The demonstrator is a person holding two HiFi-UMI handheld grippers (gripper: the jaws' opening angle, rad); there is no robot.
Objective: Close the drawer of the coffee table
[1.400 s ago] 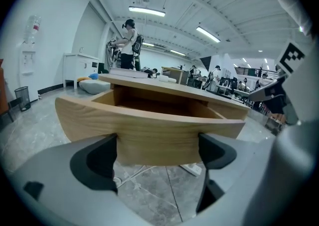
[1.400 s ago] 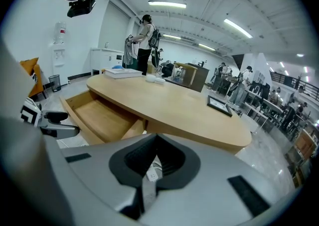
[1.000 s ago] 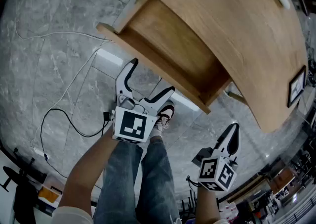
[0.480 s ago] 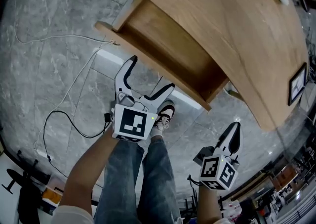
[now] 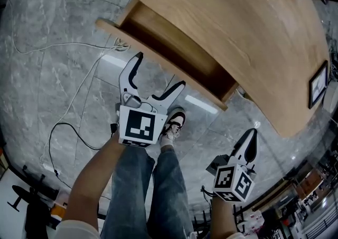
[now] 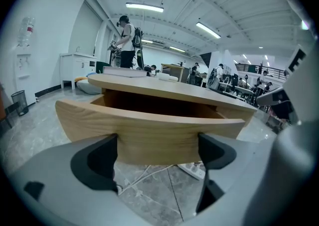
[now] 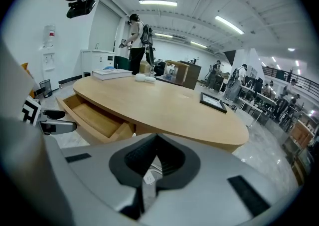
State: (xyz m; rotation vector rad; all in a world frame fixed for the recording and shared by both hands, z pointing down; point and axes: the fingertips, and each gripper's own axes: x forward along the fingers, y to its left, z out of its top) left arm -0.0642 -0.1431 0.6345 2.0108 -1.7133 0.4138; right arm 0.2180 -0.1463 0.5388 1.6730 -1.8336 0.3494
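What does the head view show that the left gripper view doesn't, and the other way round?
Only the head view: the person's jeans, a shoe, the shut right gripper and a picture frame on the coffee table. Only the left gripper view: a standing person far back, and ceiling lights. Both: the left gripper, jaws apart, facing the open drawer.

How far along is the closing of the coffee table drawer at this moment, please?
Done: nothing yet; the drawer stands well out from under the coffee table top. In hand: the left gripper, jaws open, faces the drawer front, which fills the gap between them; whether they touch it cannot be told. The right gripper hangs shut and empty, apart from the drawer. Left: push the drawer fully in.
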